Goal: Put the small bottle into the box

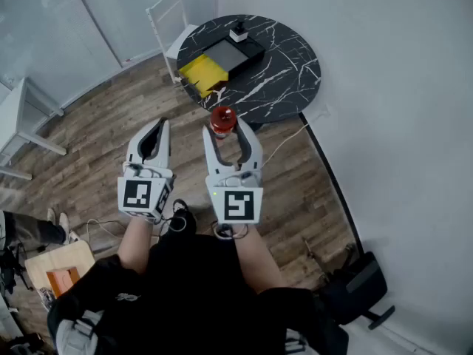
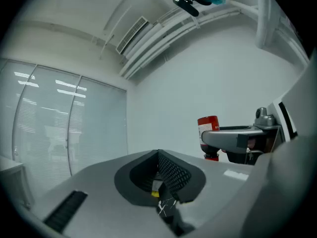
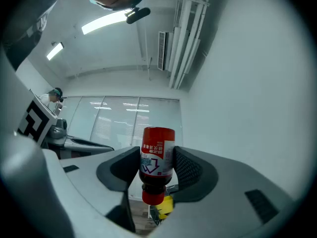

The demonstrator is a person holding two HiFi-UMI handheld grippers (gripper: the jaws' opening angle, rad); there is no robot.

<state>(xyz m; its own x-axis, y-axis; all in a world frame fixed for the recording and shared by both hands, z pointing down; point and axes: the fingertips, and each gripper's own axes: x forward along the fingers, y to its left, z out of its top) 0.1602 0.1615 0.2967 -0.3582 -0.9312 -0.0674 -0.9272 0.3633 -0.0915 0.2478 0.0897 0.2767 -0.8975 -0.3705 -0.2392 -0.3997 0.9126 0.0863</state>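
The bottle [image 3: 157, 162], clamped cap-down in the right gripper [image 1: 226, 128], should be carried steadily over the far box [image 1: 229, 54] (left gripper [image 1: 161, 124]: jaws together, empty) before release.

The desk [image 1: 288, 80] stands ahead, near the wall [image 1: 399, 87] on its right, with a chair [image 1: 168, 17] at its left. The box [image 1: 222, 59] lies on the desk's left part, with a small object [image 1: 238, 32] just behind it. Before the desk's near edge, the small bottle [image 1: 222, 119] sits between the right tongs [image 1: 230, 128], and the left tongs [image 1: 158, 126] are beside them on the left.
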